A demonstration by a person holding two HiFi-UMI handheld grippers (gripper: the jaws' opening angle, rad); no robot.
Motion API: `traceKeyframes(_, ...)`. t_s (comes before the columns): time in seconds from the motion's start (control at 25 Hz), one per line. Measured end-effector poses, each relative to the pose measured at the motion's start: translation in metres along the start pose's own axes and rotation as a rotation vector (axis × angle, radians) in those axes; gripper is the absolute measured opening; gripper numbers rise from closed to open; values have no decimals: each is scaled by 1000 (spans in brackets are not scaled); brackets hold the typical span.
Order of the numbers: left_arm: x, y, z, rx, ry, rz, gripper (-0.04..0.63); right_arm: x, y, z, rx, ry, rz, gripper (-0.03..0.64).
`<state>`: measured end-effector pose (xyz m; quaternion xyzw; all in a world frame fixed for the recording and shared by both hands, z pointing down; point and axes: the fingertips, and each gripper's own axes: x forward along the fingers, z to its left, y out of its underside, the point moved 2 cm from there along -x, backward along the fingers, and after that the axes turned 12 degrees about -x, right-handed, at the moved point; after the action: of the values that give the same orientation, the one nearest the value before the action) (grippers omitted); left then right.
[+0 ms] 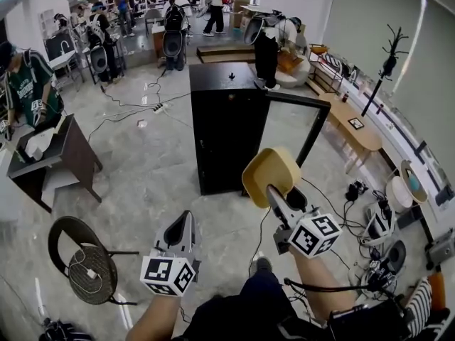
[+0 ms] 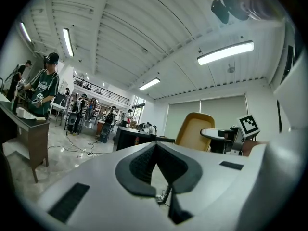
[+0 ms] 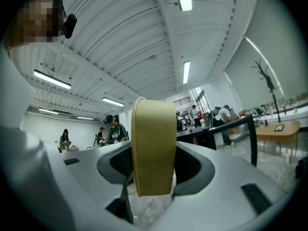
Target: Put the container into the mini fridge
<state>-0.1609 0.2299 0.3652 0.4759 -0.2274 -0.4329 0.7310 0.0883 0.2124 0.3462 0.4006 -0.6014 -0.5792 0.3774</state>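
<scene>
The black mini fridge [image 1: 227,130] stands on the floor ahead, its glass door [image 1: 302,130] swung open to the right. My right gripper [image 1: 282,196] is shut on a tan container [image 1: 270,175], held on edge short of the fridge's front. In the right gripper view the container [image 3: 153,146] stands upright between the jaws and the fridge [image 3: 211,136] shows behind it. My left gripper [image 1: 186,220] hangs lower left with its jaws closed together and nothing in them. Its own view shows the fridge [image 2: 132,138] and the container [image 2: 195,131] off to the right.
A round black chair [image 1: 82,258] stands at the lower left, a dark desk [image 1: 57,158] beyond it. Cables and gear [image 1: 370,222] lie on the floor at the right, by a wooden table [image 1: 355,130]. A person in a green shirt [image 1: 28,84] stands far left.
</scene>
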Motion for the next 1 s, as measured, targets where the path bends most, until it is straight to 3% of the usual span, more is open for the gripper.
traceKeyframes(0.44,26,-4,20,17,-35,-19,8,37,12,-17,-53,-14,-25,224)
traceKeyframes(0.6,51,-4,22,25,-56,-16,8,56,11,-36,-97,-27,-23,224)
traceKeyframes(1.0,137,7,21,7,-81,-1,8,103,18,-102,-56,-49,-3,224)
